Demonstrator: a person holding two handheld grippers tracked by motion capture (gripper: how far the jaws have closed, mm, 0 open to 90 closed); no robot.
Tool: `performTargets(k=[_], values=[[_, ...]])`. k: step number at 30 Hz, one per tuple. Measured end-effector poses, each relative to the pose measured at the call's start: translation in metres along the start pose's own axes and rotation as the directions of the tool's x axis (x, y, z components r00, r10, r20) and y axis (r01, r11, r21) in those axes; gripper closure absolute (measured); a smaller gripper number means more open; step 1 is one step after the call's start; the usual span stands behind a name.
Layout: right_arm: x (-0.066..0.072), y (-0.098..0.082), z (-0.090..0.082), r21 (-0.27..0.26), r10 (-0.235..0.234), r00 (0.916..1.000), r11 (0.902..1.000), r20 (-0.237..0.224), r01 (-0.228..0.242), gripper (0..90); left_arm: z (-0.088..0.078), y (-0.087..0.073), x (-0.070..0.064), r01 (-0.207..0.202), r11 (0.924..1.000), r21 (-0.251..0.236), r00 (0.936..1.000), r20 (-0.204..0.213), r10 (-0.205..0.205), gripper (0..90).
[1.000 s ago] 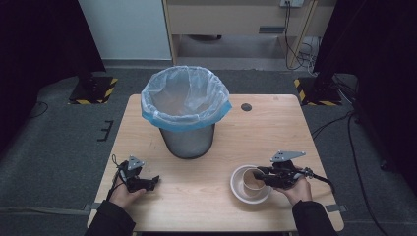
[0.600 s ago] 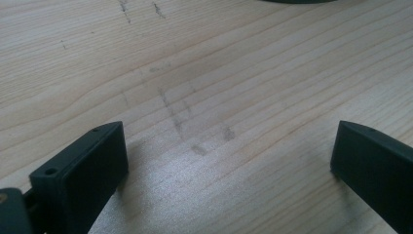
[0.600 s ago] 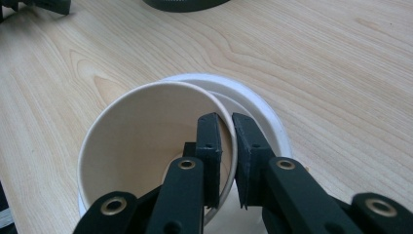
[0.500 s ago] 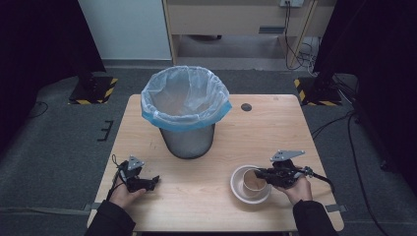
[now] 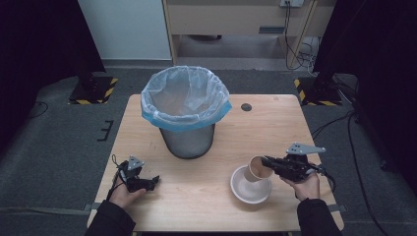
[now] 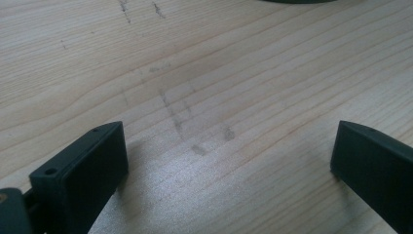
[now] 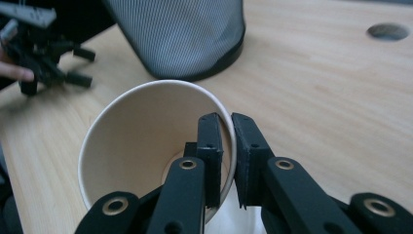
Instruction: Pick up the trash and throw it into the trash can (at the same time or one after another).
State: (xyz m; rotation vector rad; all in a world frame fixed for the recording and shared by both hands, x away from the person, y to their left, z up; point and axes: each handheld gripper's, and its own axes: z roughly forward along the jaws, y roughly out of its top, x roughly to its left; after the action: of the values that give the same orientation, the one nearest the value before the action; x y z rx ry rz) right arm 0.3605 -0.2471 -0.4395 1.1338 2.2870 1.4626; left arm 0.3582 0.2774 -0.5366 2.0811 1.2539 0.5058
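Judged light, thin-walled and easily crushed: paper cup [image 7: 146, 146], tilted over the white bowl [image 5: 251, 185] at the table's [image 5: 275, 128] five o'clock, pinched at its rim by the right gripper [image 7: 226, 131], one jaw inside; left gripper [image 6: 226, 156] spread wide, empty.
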Motion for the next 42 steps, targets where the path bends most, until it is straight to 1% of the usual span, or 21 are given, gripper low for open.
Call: performTargets(k=[1,2,4,6,8,9,10,13,15,19,22,23,25,26,30,32,33,39,42], values=[[-0.001,0.001,-0.002,-0.018,0.002,1.0000,0.9998,0.005,-0.002,83.0,0.000,0.000,0.000,0.000,1.0000,0.000,1.0000,0.000,0.000,0.0],[-0.002,0.003,-0.005,-0.044,0.014,0.9999,0.9989,0.007,-0.014,83.0,0.000,0.000,0.000,0.000,1.0000,0.000,1.0000,0.000,0.000,0.0],[-0.004,0.007,-0.010,-0.089,0.024,0.9996,0.9957,0.014,-0.022,83.0,0.000,0.000,0.000,0.000,1.0000,0.000,1.0000,0.000,0.000,0.0],[-0.005,0.010,-0.016,-0.143,0.038,0.9992,0.9891,0.015,-0.035,83.0,0.000,0.000,0.000,0.000,1.0000,0.000,1.0000,0.000,0.000,0.0],[-0.006,0.011,-0.020,-0.175,0.048,0.9988,0.9835,0.015,-0.044,83.0,0.000,0.000,0.000,0.000,1.0000,0.000,1.0000,0.000,0.000,0.0],[-0.006,0.013,-0.022,-0.200,0.058,0.9982,0.9783,0.013,-0.054,83.1,0.000,0.000,0.000,0.000,1.0000,0.000,1.0000,0.000,0.000,0.0],[-0.007,0.013,-0.024,-0.213,0.061,0.9980,0.9755,0.014,-0.057,83.1,0.000,0.000,0.000,0.000,1.0000,0.000,1.0000,0.000,0.000,0.0],[-0.009,0.018,-0.031,-0.270,0.080,0.9968,0.9600,0.007,-0.075,83.1,0.000,0.000,0.000,0.000,1.0000,0.000,1.0000,0.000,0.000,0.0],[-0.010,0.022,-0.034,-0.287,0.080,0.9968,0.9550,0.009,-0.074,83.1,0.000,0.000,0.000,0.000,1.0000,0.000,1.0000,0.000,0.000,0.0],[-0.012,0.033,-0.041,-0.334,0.086,0.9963,0.9393,0.007,-0.078,83.1,0.000,0.000,0.000,0.000,1.0000,0.000,1.0000,0.000,0.000,0.0],[-0.013,0.043,-0.046,-0.378,0.095,0.9955,0.9214,-0.006,-0.090,83.1,0.000,0.000,0.000,0.000,1.0000,0.000,1.0000,0.000,0.000,0.0],[-0.013,0.048,-0.048,-0.397,0.096,0.9953,0.9133,-0.007,-0.091,83.1,0.000,0.000,0.000,0.000,1.0000,0.000,1.0000,0.000,0.000,0.0],[-0.013,0.054,-0.051,-0.420,0.094,0.9955,0.9031,-0.008,-0.089,83.1,0.000,0.000,0.000,0.000,1.0000,0.000,1.0000,0.000,0.000,0.0],[-0.012,0.059,-0.053,-0.436,0.095,0.9954,0.8957,-0.009,-0.089,83.2,0.000,0.000,0.000,0.000,1.0000,0.000,1.0000,0.000,0.000,0.0],[-0.010,0.073,-0.059,-0.475,0.091,0.9958,0.8762,-0.009,-0.085,83.2,0.000,0.000,0.000,0.000,1.0000,0.000,1.0000,0.000,0.000,0.0],[-0.010,0.079,-0.061,-0.487,0.088,0.9961,0.8697,-0.008,-0.080,83.2,0.000,0.000,0.000,0.000,1.0000,0.000,1.0000,0.000,0.000,0.0],[-0.009,0.083,-0.064,-0.498,0.087,0.9961,0.8637,-0.007,-0.079,83.2,0.000,0.000,0.000,0.000,1.0000,0.000,1.0000,0.000,0.000,0.0],[-0.007,0.098,-0.070,-0.524,0.075,0.9972,0.8493,0.003,-0.062,83.2,0.000,0.000,0.000,0.000,1.0000,0.000,1.0000,0.000,0.000,0.0],[-0.006,0.105,-0.073,-0.529,0.069,0.9976,0.8469,0.008,-0.054,83.2,0.000,0.000,0.000,0.000,1.0000,0.000,1.0000,0.000,0.000,0.0]])
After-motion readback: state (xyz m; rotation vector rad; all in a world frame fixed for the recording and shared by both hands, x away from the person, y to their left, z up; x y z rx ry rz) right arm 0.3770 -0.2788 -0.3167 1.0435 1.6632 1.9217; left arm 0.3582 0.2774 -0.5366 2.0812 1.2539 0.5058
